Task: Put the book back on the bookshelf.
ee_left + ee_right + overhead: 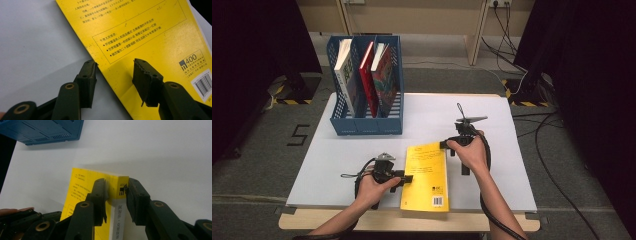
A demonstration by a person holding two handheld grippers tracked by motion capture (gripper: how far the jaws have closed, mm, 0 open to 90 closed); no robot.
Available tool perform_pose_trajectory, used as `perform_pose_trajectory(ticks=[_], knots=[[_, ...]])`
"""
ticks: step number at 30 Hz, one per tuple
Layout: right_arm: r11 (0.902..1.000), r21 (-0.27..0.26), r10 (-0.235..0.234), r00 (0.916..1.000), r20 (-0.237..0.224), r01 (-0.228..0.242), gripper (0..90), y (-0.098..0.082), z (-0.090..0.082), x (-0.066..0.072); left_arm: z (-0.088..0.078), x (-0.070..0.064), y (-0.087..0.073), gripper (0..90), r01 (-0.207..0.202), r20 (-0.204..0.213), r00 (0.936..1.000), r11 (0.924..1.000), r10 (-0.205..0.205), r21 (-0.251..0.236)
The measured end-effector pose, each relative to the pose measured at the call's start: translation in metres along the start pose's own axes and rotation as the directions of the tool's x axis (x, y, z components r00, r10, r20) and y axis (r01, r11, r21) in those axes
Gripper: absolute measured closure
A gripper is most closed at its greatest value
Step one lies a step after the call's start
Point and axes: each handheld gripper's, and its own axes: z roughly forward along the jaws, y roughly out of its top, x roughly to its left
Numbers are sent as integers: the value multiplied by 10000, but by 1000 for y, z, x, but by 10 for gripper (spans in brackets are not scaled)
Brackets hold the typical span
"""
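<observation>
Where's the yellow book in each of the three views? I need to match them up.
High view: yellow book lies flat at the table's near edge, between the left gripper and the right gripper.
Left gripper view: fills the upper right, its edge between the jaws.
Right gripper view: centre, its spine between the jaws.
Shared landmark: the white tabletop.

Glossy yellow paper-covered book (427,175), matt white tabletop (512,165), perforated blue plastic file rack (343,120).
</observation>
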Motion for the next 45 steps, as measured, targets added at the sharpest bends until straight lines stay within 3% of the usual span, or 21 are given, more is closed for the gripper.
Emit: perform_pose_trajectory(ticks=[3,9,15,18,22,27,36,41,45], knots=[[10000,67,-15,9998,217,13,705,0,3,-2,0,0,0,529,3,12,10000,10000,-3,-14],[9998,-22,206,9996,-192,-206,743,1,-3,-2,-1,3,-1,529,114,186,9998,9999,-112,-94],[9994,-246,257,9995,-201,-262,760,5,-9,4,-2,5,0,531,154,237,9996,9993,-146,-342],[9983,-554,166,9998,63,-163,764,12,-20,9,-7,6,6,539,67,-13,10000,9974,-68,-720],[9965,-796,278,9988,407,-245,765,17,-30,12,-5,10,12,563,145,-296,9994,9975,-166,-690],[9966,-825,117,9980,627,-65,765,17,-31,20,6,13,19,588,320,-485,9982,9983,-344,-497],[9967,-793,-120,9974,709,176,765,16,-31,26,12,12,23,613,130,-621,9979,9988,-160,-477],[9962,-845,-156,9961,863,229,765,15,-32,27,4,14,26,680,97,-1152,9931,9955,-206,-943],[9955,-927,-117,9958,908,201,765,15,-30,28,5,16,29,704,111,-1382,9902,9967,-221,-801]])
